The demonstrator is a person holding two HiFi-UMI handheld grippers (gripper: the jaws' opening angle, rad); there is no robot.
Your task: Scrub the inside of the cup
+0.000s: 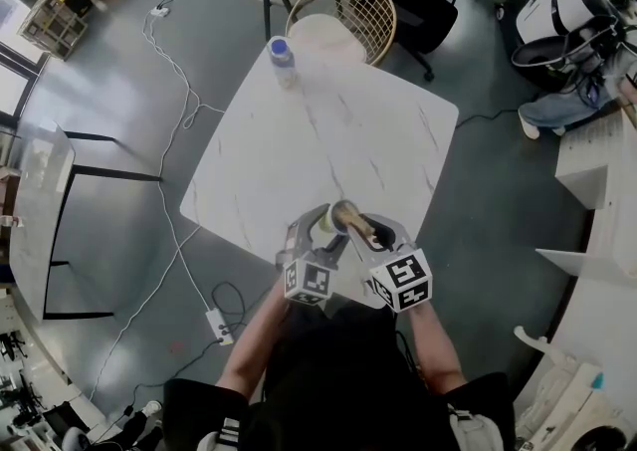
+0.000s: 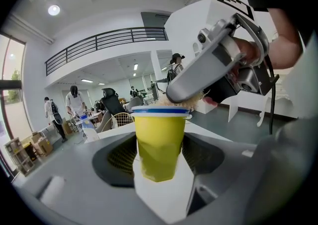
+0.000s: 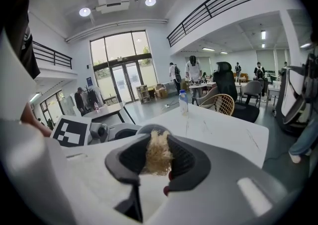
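The head view is looking steeply down from above the person, taking in the whole white marble-patterned square desk (image 1: 328,130) at mid-frame, with the left tool (image 1: 326,225) and the right tool (image 1: 370,232) meeting at lower centre. The left gripper view is riding on its tool, looking out along the jaws, very near the yellow plastic cup with a blue rim (image 2: 160,142) at its centre; the right tool is crossing its upper right. The right gripper view is looking along its own jaws, close on a tuft of pale straw-coloured fibre (image 3: 157,153), then across the desk. All three are sharing the clear blue-capped plastic bottle (image 1: 283,53) and the gold wire-backed chair (image 1: 348,6).
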